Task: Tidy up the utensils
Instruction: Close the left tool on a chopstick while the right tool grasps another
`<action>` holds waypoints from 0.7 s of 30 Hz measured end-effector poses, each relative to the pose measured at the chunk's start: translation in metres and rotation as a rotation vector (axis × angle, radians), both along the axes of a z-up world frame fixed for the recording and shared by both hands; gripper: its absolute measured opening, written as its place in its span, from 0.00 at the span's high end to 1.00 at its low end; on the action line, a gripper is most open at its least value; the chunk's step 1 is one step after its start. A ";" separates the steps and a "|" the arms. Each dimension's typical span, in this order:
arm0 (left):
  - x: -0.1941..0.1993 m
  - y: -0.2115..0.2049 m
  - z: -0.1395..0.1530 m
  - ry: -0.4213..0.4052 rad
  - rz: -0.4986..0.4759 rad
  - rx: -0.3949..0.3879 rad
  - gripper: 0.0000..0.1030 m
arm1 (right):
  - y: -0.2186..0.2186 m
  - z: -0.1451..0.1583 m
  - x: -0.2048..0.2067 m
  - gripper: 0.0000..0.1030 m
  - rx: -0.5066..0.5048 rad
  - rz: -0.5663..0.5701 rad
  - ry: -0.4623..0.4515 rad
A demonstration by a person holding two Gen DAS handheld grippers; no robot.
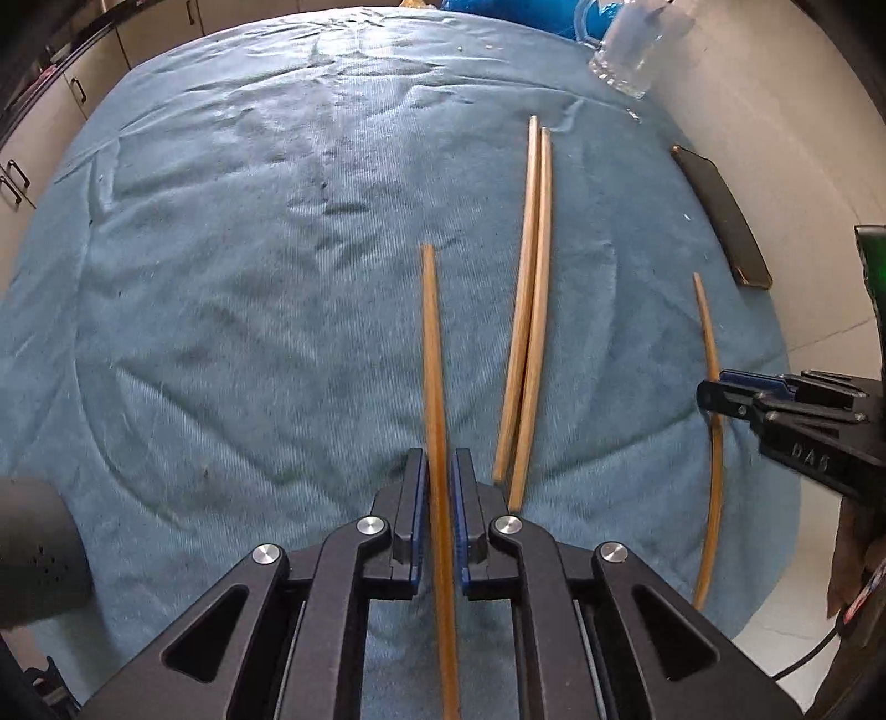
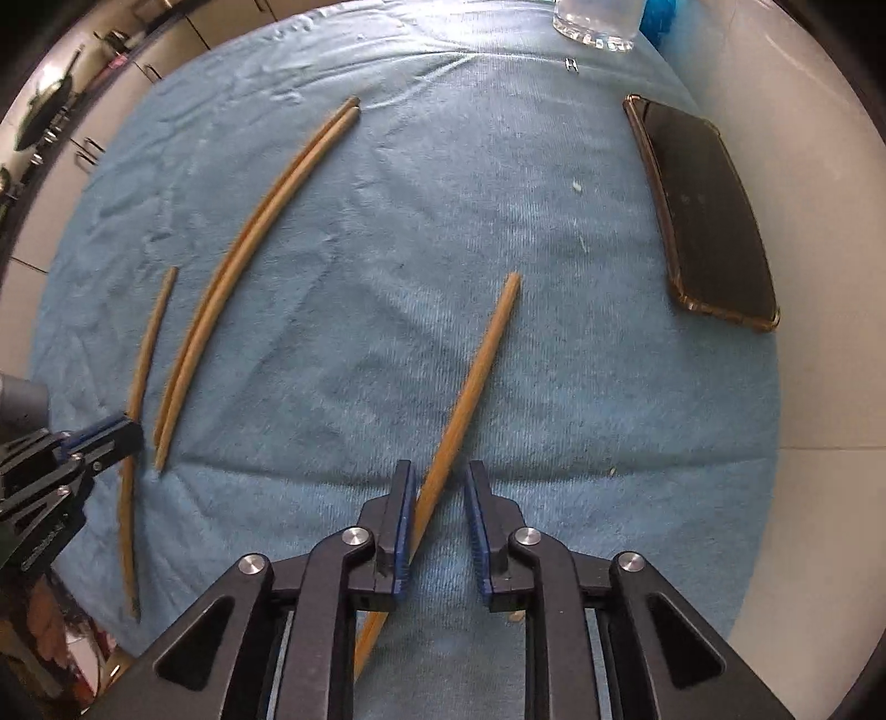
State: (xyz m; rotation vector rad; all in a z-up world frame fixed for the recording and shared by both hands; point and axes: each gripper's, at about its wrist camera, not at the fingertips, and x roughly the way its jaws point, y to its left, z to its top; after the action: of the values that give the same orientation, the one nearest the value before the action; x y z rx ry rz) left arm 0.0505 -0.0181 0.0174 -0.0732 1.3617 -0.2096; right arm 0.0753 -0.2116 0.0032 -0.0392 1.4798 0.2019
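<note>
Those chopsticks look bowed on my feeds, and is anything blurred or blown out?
Left wrist view: fisheye bends the outer chopstick most; the glass mug is smeared. Right wrist view: the paired chopsticks curve likewise, the phone stays sharp, and the bare surface to the right is overexposed.

The surface [image 1: 221, 277] is covered in a blue cloth — soft, ribbed weave, matt, pretty wrinkled with a few darker smudges. All the chopsticks [image 1: 529, 299] look like plain wood or bamboo, smooth with a light satin sheen, no paint. Each hand-held gripper [image 1: 438, 471] is matt black plastic with shiny round metal pins at the joints, and the pads [image 2: 406, 498] are blue, probably rubbery, though it's hard to tell from this angle. The phone [image 2: 703, 210] has a glossy dark screen in a clear-brownish soft case. The mug [image 1: 637, 50] at the back is clear glass — thick and shiny.
</note>
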 end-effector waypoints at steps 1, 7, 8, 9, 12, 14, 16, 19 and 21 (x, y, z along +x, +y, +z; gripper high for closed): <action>0.005 -0.001 0.000 0.003 -0.001 0.003 0.92 | 0.004 -0.001 0.004 0.73 -0.024 0.002 0.002; 0.012 -0.006 0.001 0.014 -0.027 0.031 0.92 | 0.023 -0.001 0.016 0.70 -0.098 0.024 0.005; 0.012 -0.006 0.002 0.016 -0.029 0.032 0.92 | 0.028 -0.001 0.018 0.70 -0.107 0.030 0.012; 0.012 -0.006 0.002 0.021 -0.029 0.032 0.92 | 0.030 -0.001 0.020 0.70 -0.114 0.037 0.021; 0.018 -0.007 0.001 0.034 -0.039 0.035 0.92 | 0.034 -0.002 0.027 0.70 -0.111 0.039 0.064; 0.022 -0.006 0.001 0.047 -0.034 0.029 0.92 | 0.035 -0.005 0.037 0.70 -0.104 0.040 0.090; 0.026 -0.006 0.000 0.053 -0.040 0.024 0.92 | 0.033 -0.008 0.048 0.71 -0.089 0.042 0.115; 0.034 -0.011 0.000 0.057 -0.053 0.004 0.82 | 0.031 -0.010 0.056 0.72 -0.073 0.052 0.133; 0.033 -0.013 0.000 0.049 -0.084 -0.009 0.75 | 0.030 -0.010 0.057 0.77 -0.070 0.060 0.121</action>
State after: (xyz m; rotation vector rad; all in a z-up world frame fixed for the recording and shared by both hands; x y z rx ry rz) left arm 0.0837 -0.0316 0.0174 -0.0287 1.4140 -0.2862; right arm 0.1321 -0.1819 -0.0071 -0.1302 1.6073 0.2038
